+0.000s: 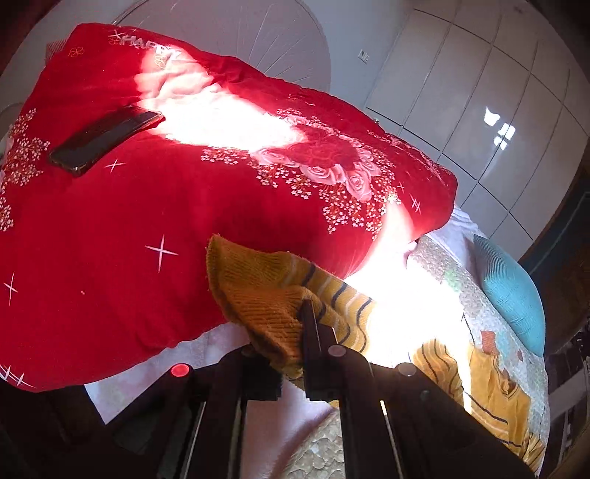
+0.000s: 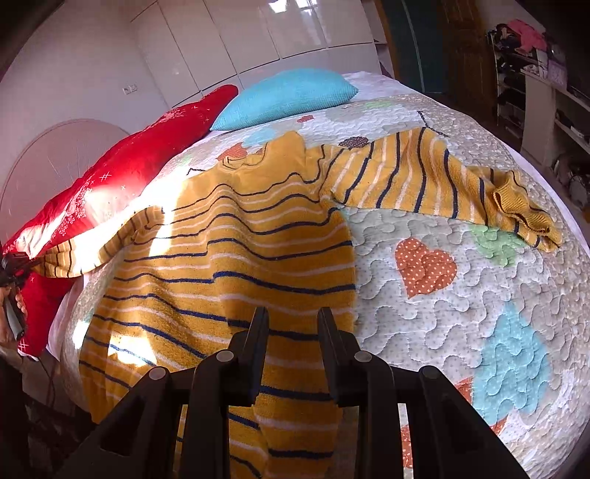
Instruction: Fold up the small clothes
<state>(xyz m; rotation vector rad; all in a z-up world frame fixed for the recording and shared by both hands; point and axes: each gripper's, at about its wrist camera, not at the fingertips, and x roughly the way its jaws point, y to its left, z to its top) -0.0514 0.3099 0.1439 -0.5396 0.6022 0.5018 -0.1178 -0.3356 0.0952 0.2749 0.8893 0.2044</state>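
Sweater (image 2: 236, 258) flat on bed (image 2: 461, 235); left hand-held gripper (image 1: 295, 331) clamped on sleeve cuff (image 1: 258, 291), right hand-held gripper (image 2: 293, 324) apart above hem.

sweater (image 2: 236, 258): ribbed knit | quilt (image 2: 479, 265): stitched cloth | wardrobe (image 2: 295, 29): glossy, perhaps lacquer

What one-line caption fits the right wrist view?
Open right tongs hover over a striped yellow sweater spread on a quilted bed.

text: "HAPPY" in pale letters | on: red floral quilt (image 1: 166, 206), near its far edge | partly washed out by sun glare | nothing else legible
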